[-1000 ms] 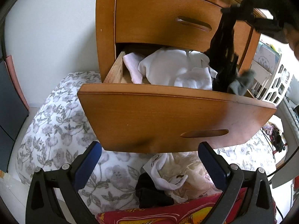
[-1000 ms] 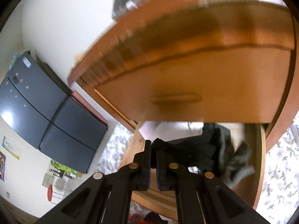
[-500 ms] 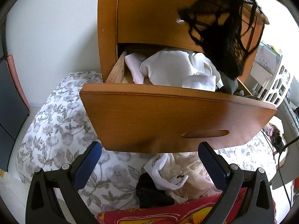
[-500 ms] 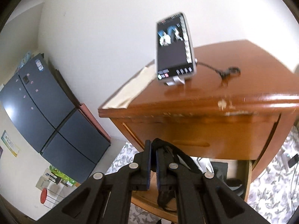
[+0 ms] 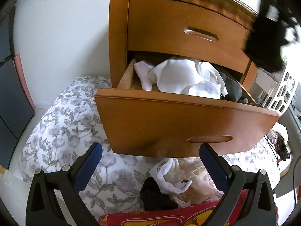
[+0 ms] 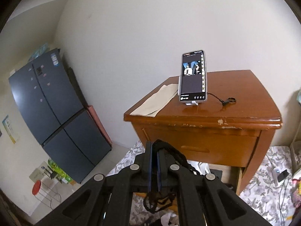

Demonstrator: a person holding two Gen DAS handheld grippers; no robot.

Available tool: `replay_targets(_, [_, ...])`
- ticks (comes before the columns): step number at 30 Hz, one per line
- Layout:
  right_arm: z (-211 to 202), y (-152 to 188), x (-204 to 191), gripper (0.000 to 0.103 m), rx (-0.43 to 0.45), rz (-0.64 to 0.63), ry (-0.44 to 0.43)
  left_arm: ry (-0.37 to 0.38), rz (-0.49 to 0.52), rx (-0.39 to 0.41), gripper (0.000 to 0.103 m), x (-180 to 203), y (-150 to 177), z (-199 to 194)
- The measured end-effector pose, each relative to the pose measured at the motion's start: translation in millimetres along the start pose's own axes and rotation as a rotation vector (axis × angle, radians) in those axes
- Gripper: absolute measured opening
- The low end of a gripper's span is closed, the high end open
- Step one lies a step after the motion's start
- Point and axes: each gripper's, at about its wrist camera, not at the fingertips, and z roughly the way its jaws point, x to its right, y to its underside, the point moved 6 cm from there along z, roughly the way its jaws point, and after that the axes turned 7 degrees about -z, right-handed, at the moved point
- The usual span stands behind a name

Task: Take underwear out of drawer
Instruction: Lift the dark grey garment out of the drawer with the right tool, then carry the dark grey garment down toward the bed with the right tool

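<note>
Your right gripper (image 6: 154, 162) is pinching black lace underwear (image 6: 170, 150) between fingers pressed together, the fabric looping over the tips and dangling below them, well above the open lower drawer (image 5: 180, 120) of the wooden nightstand (image 6: 203, 124). In the left wrist view the same garment is showing as a blurred dark mass at the upper right edge, beside the closed upper drawer (image 5: 186, 32). Your left gripper (image 5: 150, 162) is hanging with its fingers spread wide and nothing between them, in front of the drawer's face. White garments (image 5: 180, 75) and grey ones are lying in the drawer. A phone (image 6: 192, 78) is standing on the nightstand top.
</note>
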Motion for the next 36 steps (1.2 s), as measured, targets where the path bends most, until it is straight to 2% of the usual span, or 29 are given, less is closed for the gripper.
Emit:
replay_targets(6, [-35.7, 31.9, -22.8, 0.004, -0.045, -0.082, 0.026, -0.008, 0.003, 0.032, 0.103, 0.4, -1.3, -7.4])
replay_targets(12, [-32.4, 75.1, -25.1, 0.004, -0.154, -0.066, 0.043, -0.014, -0.007, 0.041, 0.103, -0.9, -1.9, -9.6])
replay_targets(20, [17.5, 140.0, -15.4, 0.004, -0.337, -0.050, 0.047, -0.020, -0.008, 0.040, 0.103, -0.4, -1.8, -9.3])
replay_targets(24, [56.9, 180.7, -11.1, 0.006, -0.461, -0.110, 0.121, -0.018, -0.010, 0.032, 0.103, -0.8, -1.7, -7.6])
replay_targets(36, [141.8, 279.0, 12.0, 0.007, -0.638, -0.089, 0.199, -0.024, -0.007, 0.019, 0.103, -1.3, 0.0, -5.4])
